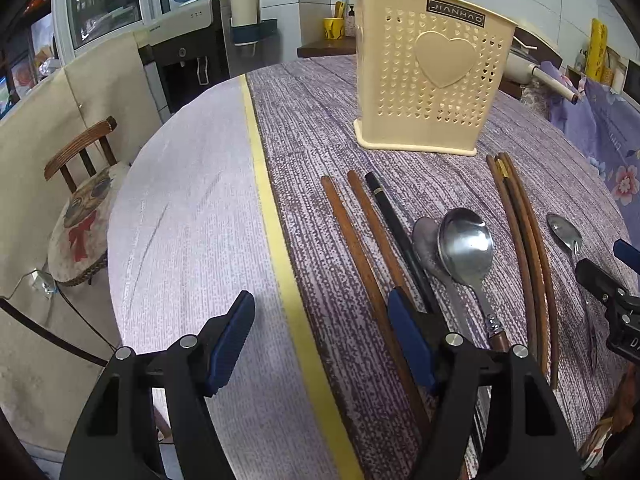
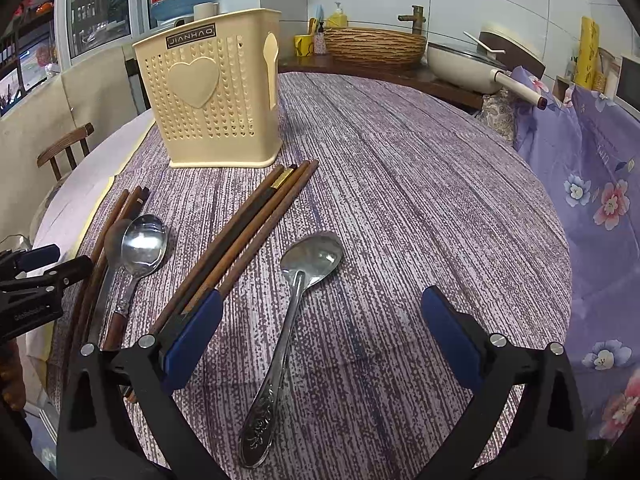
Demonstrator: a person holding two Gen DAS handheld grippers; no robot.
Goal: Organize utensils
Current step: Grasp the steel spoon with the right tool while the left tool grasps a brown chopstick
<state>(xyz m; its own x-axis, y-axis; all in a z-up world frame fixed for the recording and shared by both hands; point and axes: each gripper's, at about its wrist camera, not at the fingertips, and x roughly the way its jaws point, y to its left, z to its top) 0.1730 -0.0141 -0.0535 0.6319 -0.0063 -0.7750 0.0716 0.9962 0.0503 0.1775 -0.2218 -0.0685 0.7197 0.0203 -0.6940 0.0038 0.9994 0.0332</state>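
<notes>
The cream utensil holder stands upright toward the far side of the counter, its perforated face bearing a raised heart and a label. In front of it the utensils lie flat on the purple cloth. Nearest the yellow stripe is a group of 3 sticks, 2 brown chopsticks and 1 black chopstick. Just beside them lie 2 spoons, a dull grey spoon partly under a shiny spoon with a brown handle. Further right a bundle of chopsticks lies touching one another, 1 dark with a gold band; I count 4, though the overlap makes that uncertain. A third, all-metal embossed spoon lies apart from the bundle.

The left gripper has its blue-padded fingers spread wide and holding nothing, with the right-hand one over the 3 sticks. The right gripper is likewise wide open and empty, its fingers either side of the embossed spoon's handle without touching it.
</notes>
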